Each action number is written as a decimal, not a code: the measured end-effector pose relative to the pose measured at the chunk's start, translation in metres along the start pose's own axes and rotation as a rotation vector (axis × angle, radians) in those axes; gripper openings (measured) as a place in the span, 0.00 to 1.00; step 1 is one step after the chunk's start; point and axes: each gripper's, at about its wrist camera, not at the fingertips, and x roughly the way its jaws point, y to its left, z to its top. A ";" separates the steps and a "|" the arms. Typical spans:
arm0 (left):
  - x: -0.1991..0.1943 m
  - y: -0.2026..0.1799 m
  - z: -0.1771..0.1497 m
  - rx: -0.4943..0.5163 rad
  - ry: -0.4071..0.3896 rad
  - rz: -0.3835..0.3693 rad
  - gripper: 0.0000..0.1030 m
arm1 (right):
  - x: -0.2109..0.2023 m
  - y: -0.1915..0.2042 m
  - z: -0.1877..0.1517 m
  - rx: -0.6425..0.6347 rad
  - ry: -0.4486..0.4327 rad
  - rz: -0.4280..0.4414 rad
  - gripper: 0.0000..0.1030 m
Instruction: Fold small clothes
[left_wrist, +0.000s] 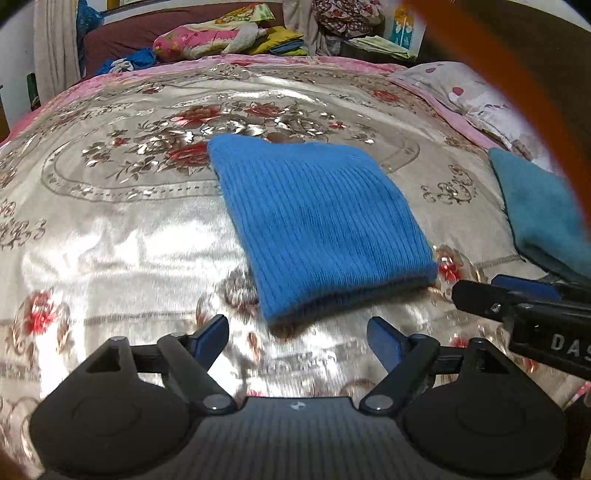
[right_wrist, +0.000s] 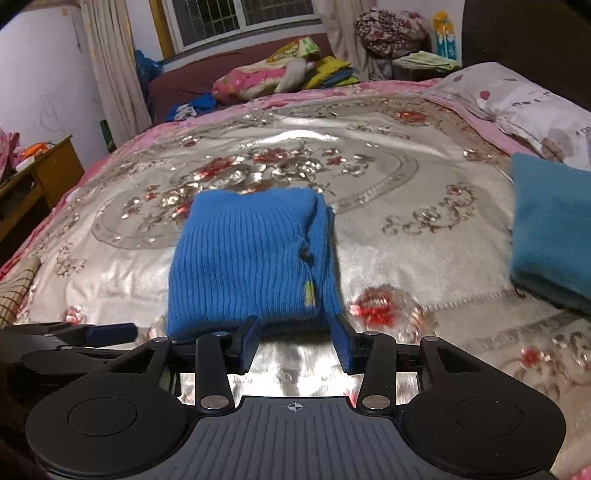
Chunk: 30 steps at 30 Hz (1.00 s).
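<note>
**Blue sweater folded on the bed, both grippers apart from it**

Starting at the far left: sitting by the wall, a wooden side table (right_wrist: 44, 173), with the pink edge of the bed (right_wrist: 122, 144) running up beside it. Lying at the low left corner, a checked mat (right_wrist: 14, 291). Leaving lots of bare shiny floral bedspread (left_wrist: 122, 236) between that edge and the sweater, with nothing lying on it.

Resting in the middle of the bedspread, the folded blue sweater (right_wrist: 247, 266), flat and square. Showing its near edge just past the finger tips in both views. Stacking in layers along its right side, with a small yellow tag (right_wrist: 309, 293) near the front corner.

Hanging low over the near part of the bed, the left gripper (left_wrist: 297, 334), tilting down, fingers spread wide, holding nothing, only shiny cloth between them. Hanging just to its right, the right gripper (right_wrist: 293, 341), also tilting down, fingers open a middling way, tips at the sweater's near edge; hard to tell whether touching it. Nothing pinched there.

Leaving another bare strip of bedspread to the right of the sweater. Lying past it, well apart, a folded teal cloth (right_wrist: 550, 229). Resting behind that at the right edge, a pale pillow (right_wrist: 532, 107).
</note>
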 end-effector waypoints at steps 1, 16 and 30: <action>-0.001 -0.001 -0.003 0.004 0.002 0.001 0.86 | 0.000 0.000 -0.004 0.004 0.006 -0.004 0.41; -0.005 -0.001 -0.017 -0.013 -0.001 0.024 0.91 | 0.002 -0.003 -0.032 0.053 0.074 -0.040 0.46; -0.007 -0.005 -0.019 0.017 0.003 0.072 0.90 | 0.005 -0.002 -0.036 0.068 0.090 -0.037 0.46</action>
